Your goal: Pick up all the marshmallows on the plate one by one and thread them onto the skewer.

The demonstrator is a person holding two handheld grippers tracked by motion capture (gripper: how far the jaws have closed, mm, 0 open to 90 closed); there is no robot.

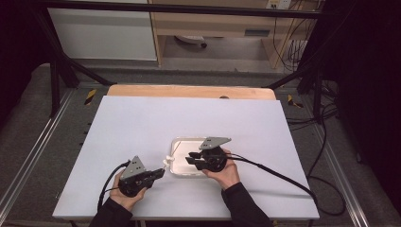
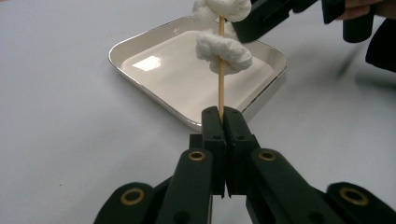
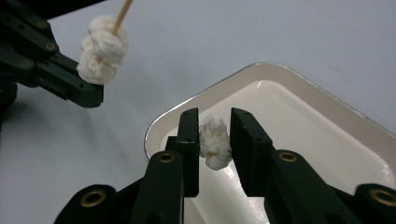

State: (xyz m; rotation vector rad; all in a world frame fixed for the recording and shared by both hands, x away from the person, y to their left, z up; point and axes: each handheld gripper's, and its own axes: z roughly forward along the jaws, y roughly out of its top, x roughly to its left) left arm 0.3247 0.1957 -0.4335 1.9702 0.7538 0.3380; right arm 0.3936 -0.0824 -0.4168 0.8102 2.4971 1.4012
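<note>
The high view looks forward and down from above the near edge of the white table (image 1: 142, 123), well back. Each gripper view rides low along its own black jaws, close to the shallow white square tray (image 2: 154, 39), which all three views share at frame centre

Legible text, labels, brands, numbers, signs: none found on any surface in the three views. Yellow-and-black striped tape patches (image 1: 90, 96) on the frame rails beside the counter (image 1: 142, 123) carry no lettering. A pale plate (image 1: 257, 32) on the wooden cabinet (image 1: 213, 21) behind is too small and blurred to read
</note>
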